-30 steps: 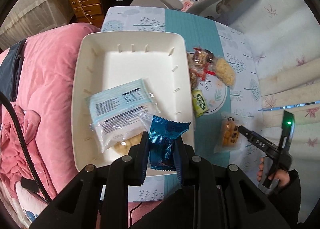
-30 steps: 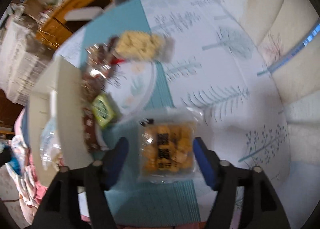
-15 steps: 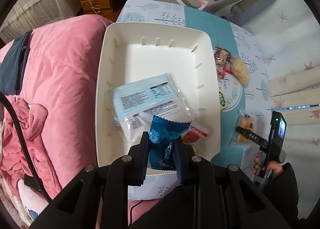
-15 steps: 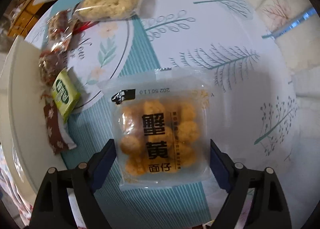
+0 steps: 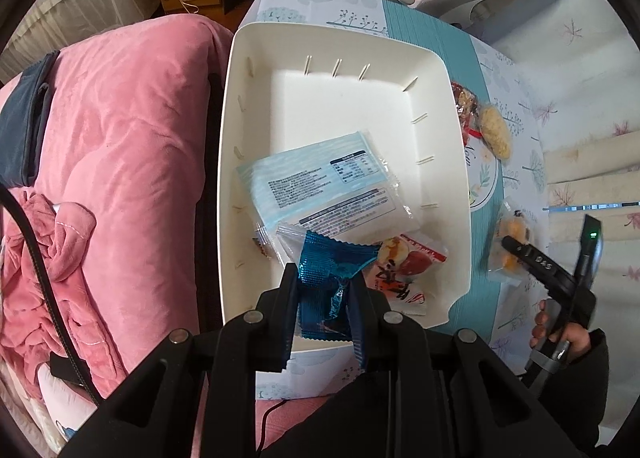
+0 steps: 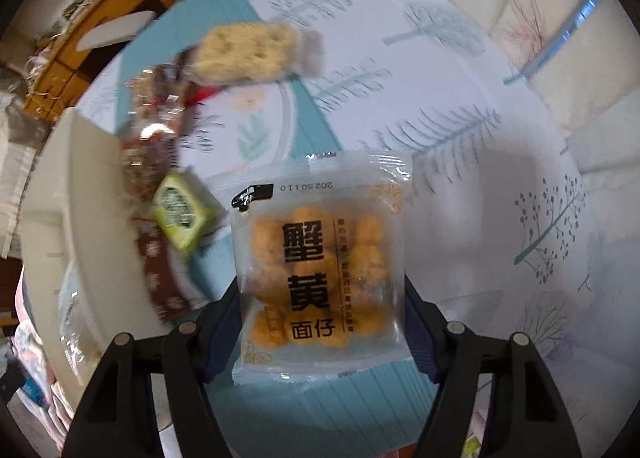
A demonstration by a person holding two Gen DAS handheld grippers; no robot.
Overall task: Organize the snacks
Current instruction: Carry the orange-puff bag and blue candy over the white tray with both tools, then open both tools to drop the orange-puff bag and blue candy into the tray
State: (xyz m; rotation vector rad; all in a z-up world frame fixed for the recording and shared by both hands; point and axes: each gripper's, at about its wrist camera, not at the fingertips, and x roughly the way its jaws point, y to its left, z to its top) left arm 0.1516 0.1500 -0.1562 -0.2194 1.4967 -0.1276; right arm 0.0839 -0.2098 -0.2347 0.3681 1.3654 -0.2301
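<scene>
My left gripper [image 5: 324, 290] is shut on a blue foil snack packet [image 5: 328, 278] and holds it over the near end of the white tray [image 5: 248, 106]. In the tray lie a large pale blue packet [image 5: 320, 186] and a red and white packet [image 5: 404, 262]. My right gripper [image 6: 322, 298] is shut on a clear packet of orange puffs [image 6: 320, 258], lifted a little off the table; it also shows in the left wrist view [image 5: 508, 246], right of the tray.
On the patterned tablecloth [image 6: 480, 118] beside the tray lie a pale rice cracker packet [image 6: 248, 50], a brown nut bar [image 6: 152, 106], a small green packet [image 6: 180, 210] and a brown wrapper [image 6: 160, 278]. A pink blanket [image 5: 120, 158] lies left of the tray.
My right gripper has closed on the orange puff packet and raised it. My left gripper has shifted left along the tray with the blue packet still held.
</scene>
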